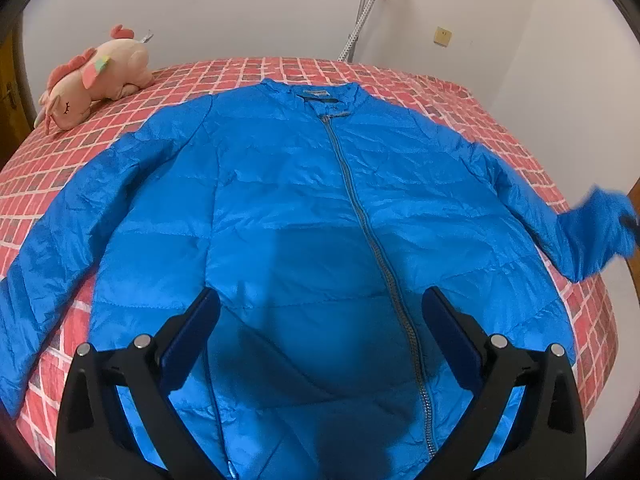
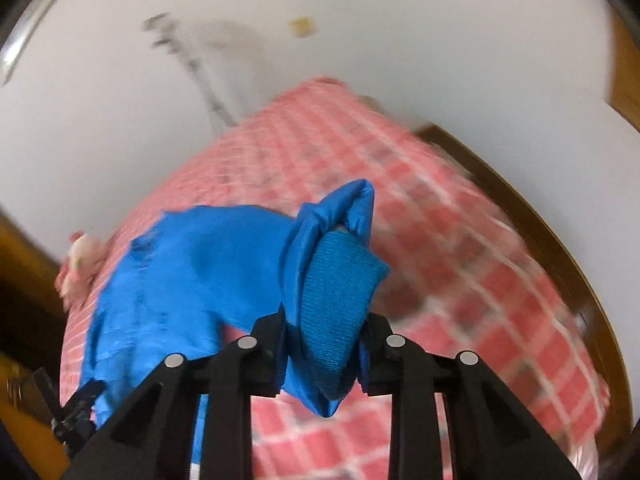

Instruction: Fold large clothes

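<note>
A blue puffer jacket (image 1: 288, 208) lies face up, zipped, spread on the red-checked bed (image 1: 248, 72), collar at the far side. My left gripper (image 1: 320, 308) is open and empty, hovering over the jacket's lower front near the zipper. My right gripper (image 2: 324, 344) is shut on the jacket's right sleeve cuff (image 2: 340, 304), a ribbed knit end, and holds it lifted above the bed. That raised cuff shows blurred in the left wrist view (image 1: 608, 224) at the right edge. The jacket body (image 2: 180, 280) stretches away to the left in the right wrist view.
A pink plush unicorn (image 1: 92, 80) lies at the bed's far left corner. A white wall is behind the bed, with a grey pole (image 1: 360, 16) leaning on it. A wooden bed frame edge (image 2: 560, 240) runs along the right.
</note>
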Action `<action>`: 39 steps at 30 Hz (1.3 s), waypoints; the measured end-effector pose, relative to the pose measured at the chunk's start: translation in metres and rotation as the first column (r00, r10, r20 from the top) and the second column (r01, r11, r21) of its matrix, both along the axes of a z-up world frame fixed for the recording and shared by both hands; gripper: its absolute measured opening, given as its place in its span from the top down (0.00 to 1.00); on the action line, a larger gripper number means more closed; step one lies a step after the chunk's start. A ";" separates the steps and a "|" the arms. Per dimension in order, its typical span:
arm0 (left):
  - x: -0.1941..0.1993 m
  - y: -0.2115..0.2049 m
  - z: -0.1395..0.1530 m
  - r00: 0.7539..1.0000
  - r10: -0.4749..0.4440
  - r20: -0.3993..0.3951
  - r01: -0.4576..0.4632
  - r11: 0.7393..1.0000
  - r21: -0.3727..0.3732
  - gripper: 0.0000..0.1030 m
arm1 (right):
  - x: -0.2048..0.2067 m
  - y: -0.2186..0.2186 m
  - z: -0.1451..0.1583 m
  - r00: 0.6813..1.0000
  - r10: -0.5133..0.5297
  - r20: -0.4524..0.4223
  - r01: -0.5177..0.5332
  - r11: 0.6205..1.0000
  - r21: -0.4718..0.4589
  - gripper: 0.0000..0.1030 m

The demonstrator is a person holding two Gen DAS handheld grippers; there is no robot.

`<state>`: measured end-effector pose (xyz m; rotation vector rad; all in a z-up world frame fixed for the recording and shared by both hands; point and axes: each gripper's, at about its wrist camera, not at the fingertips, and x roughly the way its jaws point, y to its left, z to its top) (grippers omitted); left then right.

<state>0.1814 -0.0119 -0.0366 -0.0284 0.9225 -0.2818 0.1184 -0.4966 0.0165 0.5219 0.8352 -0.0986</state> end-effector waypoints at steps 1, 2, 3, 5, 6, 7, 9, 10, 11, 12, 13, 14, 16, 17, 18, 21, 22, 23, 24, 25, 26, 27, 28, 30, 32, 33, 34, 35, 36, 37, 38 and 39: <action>0.000 0.002 0.002 1.000 0.004 0.004 -0.004 1.000 -0.003 0.03 | 0.016 0.016 0.005 1.000 0.030 0.005 -0.030 0.999 -0.010 0.75; 0.000 0.004 0.003 1.000 0.010 0.009 -0.010 1.000 -0.006 0.03 | 0.029 0.028 0.007 0.999 0.051 0.007 -0.051 0.998 -0.020 0.75; 0.001 0.008 0.005 1.000 0.021 0.017 -0.021 1.000 -0.010 0.03 | 0.046 0.046 0.011 0.997 0.081 0.009 -0.081 0.996 -0.034 0.75; 0.002 0.016 0.009 0.999 0.043 0.032 -0.043 0.999 -0.013 0.03 | 0.072 0.073 0.013 0.990 0.137 0.014 -0.137 0.990 -0.040 0.75; 0.004 0.019 0.011 0.998 0.057 0.040 -0.057 0.998 -0.012 0.03 | 0.090 0.094 0.013 0.984 0.178 0.010 -0.178 0.983 -0.042 0.75; 0.006 0.024 0.013 0.996 0.075 0.049 -0.075 0.997 -0.009 0.03 | 0.099 0.107 0.011 0.980 0.197 0.004 -0.197 0.979 -0.048 0.75; 0.010 0.032 0.014 0.994 0.099 0.054 -0.099 0.995 -0.006 0.03 | 0.122 0.138 0.007 0.971 0.237 -0.016 -0.237 0.968 -0.082 0.75; 0.014 0.037 0.015 0.992 0.114 0.052 -0.114 0.994 -0.004 0.03 | 0.134 0.152 0.003 0.967 0.254 -0.027 -0.255 0.962 -0.095 0.75; 0.017 0.041 0.016 0.991 0.127 0.050 -0.127 0.992 0.000 0.03 | 0.147 0.167 -0.003 0.961 0.274 -0.038 -0.277 0.955 -0.103 0.75; 0.021 0.046 0.017 0.989 0.136 0.050 -0.137 0.991 0.005 0.03 | 0.155 0.176 -0.009 0.956 0.291 -0.048 -0.294 0.950 -0.104 0.75; 0.025 0.050 0.019 0.987 0.150 0.052 -0.151 0.988 0.019 0.03 | 0.164 0.188 -0.017 0.948 0.312 -0.062 -0.317 0.943 -0.102 0.75; 0.029 0.053 0.021 0.986 0.160 0.054 -0.162 0.986 0.029 0.03 | 0.173 0.199 -0.024 0.941 0.329 -0.079 -0.336 0.936 -0.103 0.75; 0.039 0.059 0.023 0.982 0.179 0.053 -0.182 0.982 0.045 0.03 | 0.189 0.219 -0.038 0.928 0.356 -0.107 -0.367 0.923 -0.112 0.75; 0.044 0.062 0.024 0.982 0.184 0.049 -0.186 0.981 0.051 0.03 | 0.196 0.226 -0.045 0.920 0.371 -0.122 -0.385 0.916 -0.111 0.75; 0.049 0.064 0.024 0.981 0.189 0.044 -0.191 0.980 0.058 0.03 | 0.202 0.232 -0.051 0.913 0.386 -0.134 -0.401 0.910 -0.104 0.75; 0.063 0.067 0.023 0.982 0.189 0.015 -0.190 0.980 0.068 0.03 | 0.205 0.241 -0.060 0.860 0.497 -0.112 -0.502 0.865 -0.018 0.67; 0.067 0.067 0.022 0.983 0.184 0.004 -0.184 0.981 0.068 0.03 | 0.204 0.243 -0.058 0.843 0.530 -0.090 -0.530 0.848 0.025 0.61; 0.070 0.066 0.022 0.983 0.181 -0.002 -0.181 0.981 0.066 0.03 | 0.201 0.241 -0.056 0.821 0.568 -0.055 -0.562 0.822 0.089 0.59; 0.073 0.065 0.023 0.984 0.178 -0.005 -0.177 0.982 0.063 0.03 | 0.196 0.235 -0.053 0.798 0.603 -0.005 -0.594 0.787 0.169 0.59; 0.076 0.062 0.024 0.985 0.170 -0.011 -0.169 0.984 0.060 0.03 | 0.191 0.228 -0.048 0.787 0.616 0.034 -0.607 0.764 0.218 0.59; 0.078 0.058 0.025 0.987 0.160 -0.016 -0.159 0.986 0.058 0.03 | 0.187 0.222 -0.045 0.785 0.617 0.053 -0.610 0.758 0.231 0.59; 0.081 0.051 0.027 0.990 0.138 -0.022 -0.137 0.990 0.045 0.03 | 0.180 0.211 -0.038 0.799 0.598 0.063 -0.597 0.777 0.201 0.59; 0.083 0.044 0.028 0.992 0.120 -0.030 -0.119 0.992 0.033 0.03 | 0.175 0.203 -0.035 0.820 0.571 0.054 -0.571 0.806 0.156 0.59; 0.090 0.027 0.028 0.996 0.077 -0.055 -0.077 0.997 0.001 0.03 | 0.167 0.184 -0.030 0.873 0.488 0.020 -0.488 0.872 0.047 0.58; 0.102 0.004 0.025 0.995 0.033 -0.091 -0.036 0.999 -0.033 0.03 | 0.162 0.162 -0.030 0.903 0.430 0.022 -0.430 0.902 0.024 0.58; 0.107 -0.007 0.022 0.994 0.016 -0.111 -0.021 0.999 -0.044 0.03 | 0.161 0.145 -0.034 0.921 0.390 0.024 -0.391 0.920 0.039 0.58; 0.115 -0.022 0.017 0.990 -0.010 -0.140 0.002 0.998 -0.061 0.03 | 0.162 0.135 -0.036 0.930 0.367 0.024 -0.368 0.929 0.044 0.58; 0.122 -0.033 0.013 0.987 -0.029 -0.158 0.018 0.998 -0.067 0.03 | 0.163 0.123 -0.038 0.941 0.339 0.014 -0.339 0.940 0.036 0.58; 0.128 -0.044 0.009 0.984 -0.044 -0.172 0.034 0.997 -0.066 0.03 | 0.167 0.108 -0.040 0.955 0.297 -0.010 -0.296 0.955 0.008 0.58; 0.136 -0.058 0.004 0.982 -0.051 -0.183 0.043 0.998 -0.049 0.03 | 0.167 0.098 -0.041 0.967 0.255 -0.021 -0.255 0.967 -0.024 0.58; 0.143 -0.071 -0.002 0.979 -0.051 -0.196 0.045 0.998 -0.032 0.03 | 0.167 0.093 -0.042 0.973 0.230 -0.025 -0.231 0.972 -0.047 0.58; 0.147 -0.077 -0.006 0.977 -0.052 -0.207 0.047 0.998 -0.030 0.03 | 0.172 0.088 -0.041 0.974 0.225 -0.027 -0.226 0.973 -0.047 0.58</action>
